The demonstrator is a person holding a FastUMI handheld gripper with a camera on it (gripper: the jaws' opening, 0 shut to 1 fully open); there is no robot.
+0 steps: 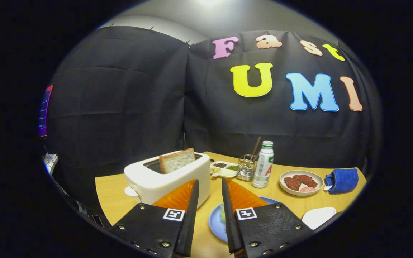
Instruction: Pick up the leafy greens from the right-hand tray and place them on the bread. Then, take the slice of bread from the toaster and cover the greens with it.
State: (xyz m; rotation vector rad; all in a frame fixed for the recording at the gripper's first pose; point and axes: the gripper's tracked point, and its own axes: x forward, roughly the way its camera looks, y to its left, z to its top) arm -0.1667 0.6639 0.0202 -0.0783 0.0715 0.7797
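A white toaster (pixel 163 179) stands on the wooden table just ahead of my left finger, with a slice of bread (pixel 177 160) sticking up out of its slot. My gripper (pixel 209 181) hovers open above the table, and nothing sits between its fingers. A blue plate (pixel 214 224) lies below and between the fingers, mostly hidden by the right finger. At that finger's edge, a pale green bit (pixel 223 215) shows on the plate. What else lies on the plate is hidden. A white tray (pixel 318 216) sits to the right of the right finger.
Beyond the fingers stand a white bottle (pixel 262 165), a glass holder with chopsticks (pixel 246 167) and a divided dish of seeds (pixel 223 169). Further right are a plate of meat slices (pixel 301 182) and a blue cloth (pixel 342 180). The table edge runs left of the toaster.
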